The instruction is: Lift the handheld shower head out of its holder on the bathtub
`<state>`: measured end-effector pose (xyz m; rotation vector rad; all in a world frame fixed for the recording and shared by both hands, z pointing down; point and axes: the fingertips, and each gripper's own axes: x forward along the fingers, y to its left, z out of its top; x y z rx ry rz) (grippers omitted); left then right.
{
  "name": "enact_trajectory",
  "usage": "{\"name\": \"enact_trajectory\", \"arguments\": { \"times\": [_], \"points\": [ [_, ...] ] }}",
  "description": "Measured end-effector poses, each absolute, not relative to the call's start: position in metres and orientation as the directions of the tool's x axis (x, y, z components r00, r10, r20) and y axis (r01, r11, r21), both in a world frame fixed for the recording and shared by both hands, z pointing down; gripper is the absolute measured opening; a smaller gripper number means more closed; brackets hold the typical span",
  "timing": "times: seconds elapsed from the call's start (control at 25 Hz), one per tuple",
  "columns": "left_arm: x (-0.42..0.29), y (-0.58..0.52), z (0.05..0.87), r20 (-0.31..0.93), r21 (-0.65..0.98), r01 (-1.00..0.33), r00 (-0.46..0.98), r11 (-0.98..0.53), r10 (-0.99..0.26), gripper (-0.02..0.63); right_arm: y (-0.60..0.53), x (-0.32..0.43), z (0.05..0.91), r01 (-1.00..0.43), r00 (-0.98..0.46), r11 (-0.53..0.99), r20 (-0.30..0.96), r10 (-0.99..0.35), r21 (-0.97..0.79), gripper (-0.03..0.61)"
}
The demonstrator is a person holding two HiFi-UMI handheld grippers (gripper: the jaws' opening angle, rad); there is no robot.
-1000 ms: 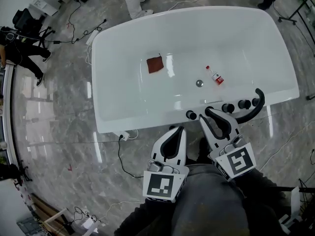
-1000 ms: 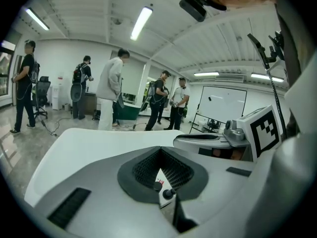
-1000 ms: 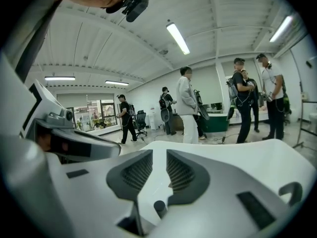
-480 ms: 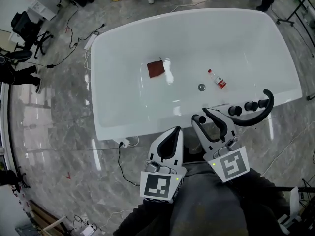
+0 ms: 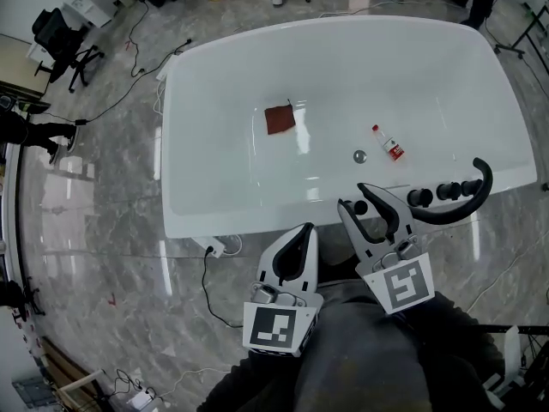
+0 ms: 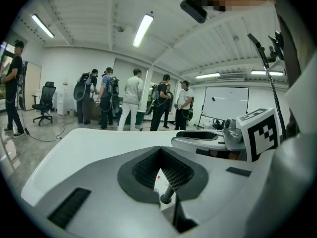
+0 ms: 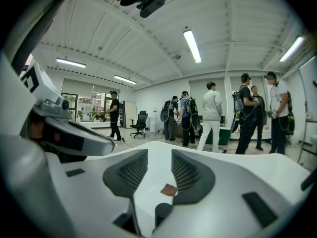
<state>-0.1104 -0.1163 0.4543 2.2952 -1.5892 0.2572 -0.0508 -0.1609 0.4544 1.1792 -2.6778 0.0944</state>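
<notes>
At the tub rim, your right fingers stand wide around a knob; left fingers closed, empty.

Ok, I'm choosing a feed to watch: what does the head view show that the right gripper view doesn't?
Only the head view: the small bottle, the drain and the black shower head in full. Only the right gripper view: the ceiling lights and the upper bodies of people. Both: the white bathtub, the brown cloth in it, and the right gripper, jaws apart, gripping nothing.
</notes>
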Motion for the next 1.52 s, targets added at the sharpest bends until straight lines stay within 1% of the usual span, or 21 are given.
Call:
{"name": "enact_trajectory", "arguments": {
  "times": [0.28,0.64,0.68,0.72,1.2,1.4,1.52],
  "points": [
    [-0.112,-0.123,0.5,0.338,0.169,-0.938,0.343,-0.302,-0.877,0.003,-0.169,-0.049,0.504,-0.734,-0.656,0.678,0.226,-0.72,0.027,0.134],
    [-0.106,-0.13,0.539,0.379,0.172,-0.93,0.366,-0.323,-0.85,0.003,-0.174,-0.046,0.564,-0.739,-0.647,0.674,0.292,-0.704,-0.012,0.14],
    [-0.105,-0.13,0.54,0.382,0.171,-0.93,0.367,-0.325,-0.848,0.003,-0.173,-0.047,0.565,-0.737,-0.649,0.676,0.294,-0.702,-0.014,0.134],
    [-0.105,-0.13,0.54,0.385,0.171,-0.93,0.367,-0.326,-0.847,0.003,-0.173,-0.047,0.565,-0.736,-0.65,0.677,0.295,-0.7,-0.015,0.107],
    [-0.107,-0.132,0.531,0.394,0.171,-0.932,0.363,-0.32,-0.844,0.003,-0.174,-0.047,0.568,-0.738,-0.642,0.674,0.33,-0.692,-0.022,0.103],
    [-0.108,-0.135,0.52,0.387,0.171,-0.93,0.366,-0.324,-0.846,0.003,-0.177,-0.052,0.54,-0.734,-0.652,0.68,0.279,-0.705,0.004,0.103],
    [-0.108,-0.135,0.509,0.382,0.173,-0.928,0.372,-0.33,-0.846,0.003,-0.178,-0.053,0.528,-0.736,-0.649,0.677,0.276,-0.709,0.004,0.103]
  ]
}}
